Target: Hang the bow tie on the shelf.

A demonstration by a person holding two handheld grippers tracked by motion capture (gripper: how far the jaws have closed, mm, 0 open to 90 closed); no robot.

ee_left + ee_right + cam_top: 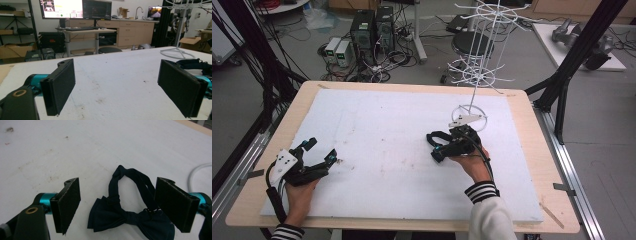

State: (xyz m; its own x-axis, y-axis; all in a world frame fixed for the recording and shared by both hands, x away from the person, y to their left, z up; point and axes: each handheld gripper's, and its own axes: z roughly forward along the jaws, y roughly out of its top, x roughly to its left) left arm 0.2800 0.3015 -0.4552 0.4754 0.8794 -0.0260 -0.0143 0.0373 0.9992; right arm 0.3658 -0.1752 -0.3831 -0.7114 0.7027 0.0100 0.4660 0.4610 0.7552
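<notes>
Right gripper view shows the right gripper (pixel 117 202), jaws wide apart, over the bow tie (pixel 130 216). Left gripper (pixel 319 152) waits, empty, jaws wide. Next: go down, squeeze the bow.

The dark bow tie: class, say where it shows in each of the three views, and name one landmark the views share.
High view: the bow tie lies right of centre, at the right hand-held gripper.
Left gripper view: a dark strip at the right edge.
Right gripper view: bottom centre, between the open jaws.
Shared landmark: the white wire rack's ring base.
</notes>
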